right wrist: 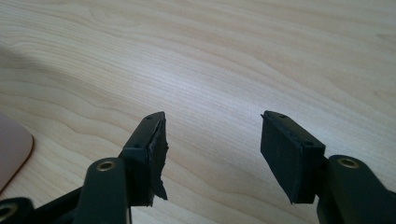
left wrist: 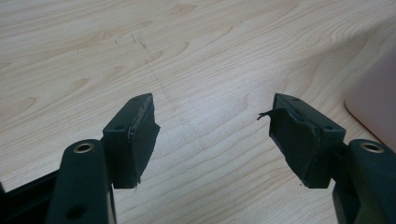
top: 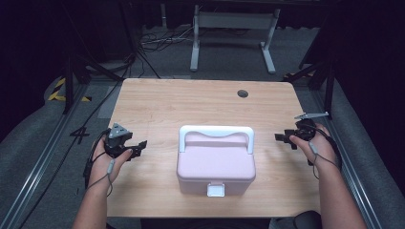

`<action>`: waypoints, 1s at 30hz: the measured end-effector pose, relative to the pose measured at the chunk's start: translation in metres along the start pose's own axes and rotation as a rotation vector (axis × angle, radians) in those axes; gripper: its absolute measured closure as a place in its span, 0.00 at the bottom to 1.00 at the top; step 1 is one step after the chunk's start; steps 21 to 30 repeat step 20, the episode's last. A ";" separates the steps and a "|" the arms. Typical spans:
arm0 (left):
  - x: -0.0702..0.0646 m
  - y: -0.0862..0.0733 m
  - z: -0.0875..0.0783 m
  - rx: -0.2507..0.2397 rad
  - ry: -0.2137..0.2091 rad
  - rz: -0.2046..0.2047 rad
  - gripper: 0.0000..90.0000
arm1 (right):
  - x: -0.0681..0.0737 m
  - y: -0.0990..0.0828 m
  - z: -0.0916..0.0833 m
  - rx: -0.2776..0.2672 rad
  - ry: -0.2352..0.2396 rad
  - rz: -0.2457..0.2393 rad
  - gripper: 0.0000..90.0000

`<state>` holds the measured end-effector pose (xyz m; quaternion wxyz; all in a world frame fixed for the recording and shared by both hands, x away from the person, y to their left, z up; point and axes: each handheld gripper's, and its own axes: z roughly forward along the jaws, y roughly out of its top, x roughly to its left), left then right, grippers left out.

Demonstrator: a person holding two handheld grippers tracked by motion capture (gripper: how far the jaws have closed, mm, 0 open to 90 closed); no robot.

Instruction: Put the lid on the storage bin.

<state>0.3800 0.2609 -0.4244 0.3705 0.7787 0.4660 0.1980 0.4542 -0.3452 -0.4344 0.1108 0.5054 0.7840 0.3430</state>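
A pink lidded box [top: 216, 162] with a white handle [top: 216, 132] folded back over its lid and a white front latch [top: 216, 190] sits at the middle of the wooden table [top: 200, 102]. My left gripper [top: 141, 146] hovers to the box's left, open, with bare wood between its jaws [left wrist: 212, 123]. The box's pink corner [left wrist: 376, 105] shows at the right edge of the left gripper view. My right gripper [top: 281, 139] is off the box's right side, open and holding nothing [right wrist: 212, 135]. A pink corner of the box [right wrist: 13, 147] shows at the left of the right gripper view.
A round dark grommet hole [top: 242, 93] lies near the table's far edge. Beyond the table stand a white desk frame [top: 234, 33] and loose cables [top: 153, 43] on the grey floor. Metal rails run along both sides of the table.
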 end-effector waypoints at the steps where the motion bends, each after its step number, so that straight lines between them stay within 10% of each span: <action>1: 0.000 -0.001 0.001 0.007 0.001 0.000 0.35 | -0.001 -0.001 0.002 0.015 0.000 0.007 0.45; 30: 0.002 -0.001 0.004 0.031 -0.021 -0.017 0.34 | 0.000 -0.010 0.016 0.108 -0.013 -0.014 0.44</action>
